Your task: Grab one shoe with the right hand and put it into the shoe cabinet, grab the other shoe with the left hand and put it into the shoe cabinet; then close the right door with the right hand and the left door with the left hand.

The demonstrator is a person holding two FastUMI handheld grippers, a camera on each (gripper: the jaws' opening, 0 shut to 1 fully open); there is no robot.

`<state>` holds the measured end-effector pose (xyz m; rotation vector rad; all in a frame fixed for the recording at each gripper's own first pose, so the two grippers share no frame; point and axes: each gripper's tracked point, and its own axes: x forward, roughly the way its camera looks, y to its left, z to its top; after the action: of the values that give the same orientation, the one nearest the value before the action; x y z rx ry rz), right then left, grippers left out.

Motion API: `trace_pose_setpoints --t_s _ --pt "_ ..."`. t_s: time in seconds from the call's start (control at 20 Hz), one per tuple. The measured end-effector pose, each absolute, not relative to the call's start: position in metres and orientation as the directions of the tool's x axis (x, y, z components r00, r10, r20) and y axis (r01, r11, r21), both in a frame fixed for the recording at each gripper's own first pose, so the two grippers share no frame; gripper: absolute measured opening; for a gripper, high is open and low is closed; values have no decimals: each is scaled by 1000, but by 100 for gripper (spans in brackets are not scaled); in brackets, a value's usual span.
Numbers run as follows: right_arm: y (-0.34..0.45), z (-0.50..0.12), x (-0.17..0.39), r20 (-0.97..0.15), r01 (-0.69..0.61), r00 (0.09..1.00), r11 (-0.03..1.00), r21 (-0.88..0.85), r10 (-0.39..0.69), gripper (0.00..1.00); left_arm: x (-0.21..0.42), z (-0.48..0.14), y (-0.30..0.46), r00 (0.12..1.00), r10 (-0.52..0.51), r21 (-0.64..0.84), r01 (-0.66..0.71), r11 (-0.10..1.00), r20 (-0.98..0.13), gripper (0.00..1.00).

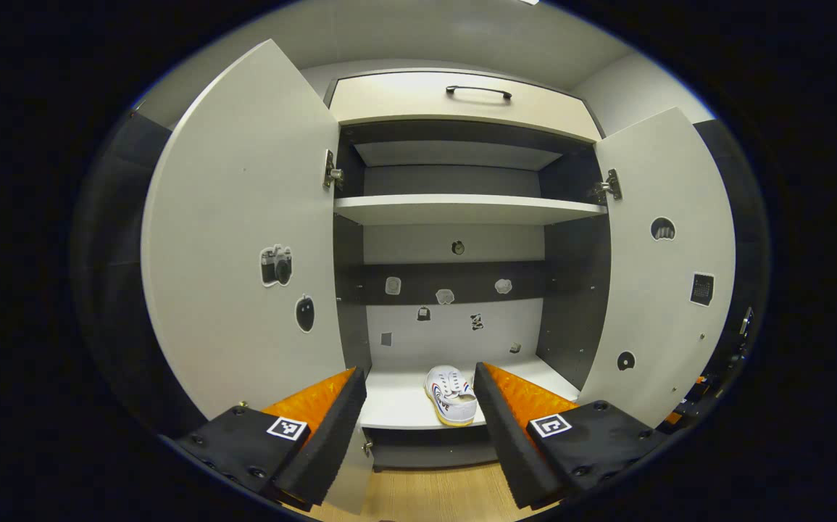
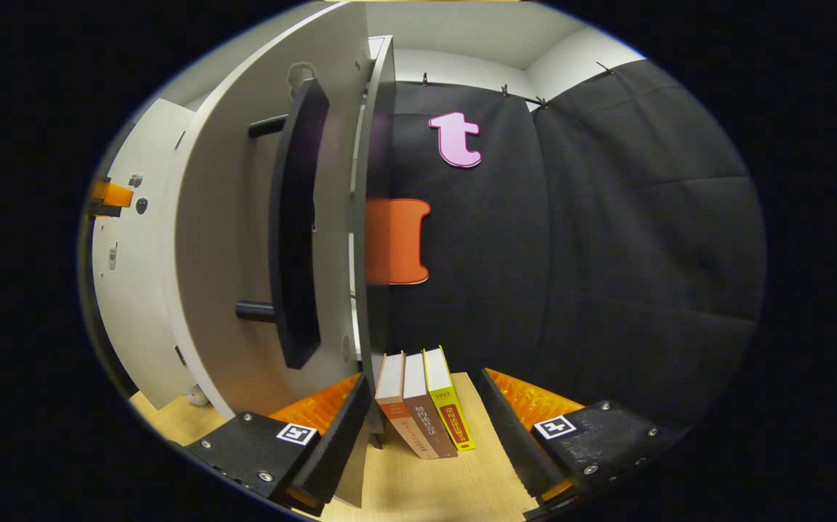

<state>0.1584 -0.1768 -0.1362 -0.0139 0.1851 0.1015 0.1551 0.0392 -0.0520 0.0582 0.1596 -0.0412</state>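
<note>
Shoe sits on cabinet's bottom shelf, straight ahead between left gripper jaws, well beyond the tips; jaws spread, empty. Both cabinet doors swung wide. Right gripper jaws released, nothing held; right door edge just inside its left jaw, three books standing ahead between jaws.

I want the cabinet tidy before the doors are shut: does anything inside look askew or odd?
Only one thing: the white shoe sits alone on the bottom shelf, toe outward near the front edge, angled slightly; no second shoe is visible beside it. Both doors stand open.
</note>
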Motion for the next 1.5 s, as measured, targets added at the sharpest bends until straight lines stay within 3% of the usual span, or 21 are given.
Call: trace_pose_setpoints --t_s 0.1,0.2,0.25,0.35,0.45,0.5,0.65,0.9,1.15,1.2,1.25,1.4,1.5 --pt "-176 -131 157 -162 -97 982 995 -20 93 92 145 -44 43 990 -40 54 48 997 -138 96" --pt "-157 -126 149 -152 -157 976 987 22 159 91 137 -38 47 992 -48 46 54 998 -118 96" --pt "-150 -128 147 -155 -169 973 985 18 170 99 134 -36 50 993 -49 40 54 998 -112 96" --pt "-143 -124 150 -151 -173 974 985 -14 169 71 129 -32 55 993 -54 25 57 998 -102 96" --pt "-135 -127 147 -158 -169 973 985 -13 165 84 123 -32 59 993 -66 16 68 998 -98 96" --pt "-127 -127 146 -162 -176 972 984 -3 173 69 122 -32 62 993 -68 18 70 997 -94 96" --pt "-102 -127 142 -168 -197 966 980 9 195 65 112 -29 80 995 -57 25 59 998 -83 96" --pt "-53 -127 143 -163 -231 960 973 0 228 65 97 -22 114 998 -38 33 40 999 -54 96" --pt "-13 -129 151 -164 -240 958 971 -12 235 66 85 -20 121 992 -111 -16 110 994 -54 94" --pt "-4 -132 153 -165 -245 957 970 -11 240 75 82 -18 123 992 -116 -16 115 993 -51 94" --pt "3 -137 157 -164 -248 956 969 -7 244 75 80 -16 124 992 -122 -10 121 993 -44 95" --pt "31 -146 173 -173 -256 951 967 22 256 99 67 -8 129 989 -144 3 144 990 -25 95" --pt "51 -146 186 -168 -259 951 966 20 259 93 60 -7 135 988 -154 4 154 988 -24 95"
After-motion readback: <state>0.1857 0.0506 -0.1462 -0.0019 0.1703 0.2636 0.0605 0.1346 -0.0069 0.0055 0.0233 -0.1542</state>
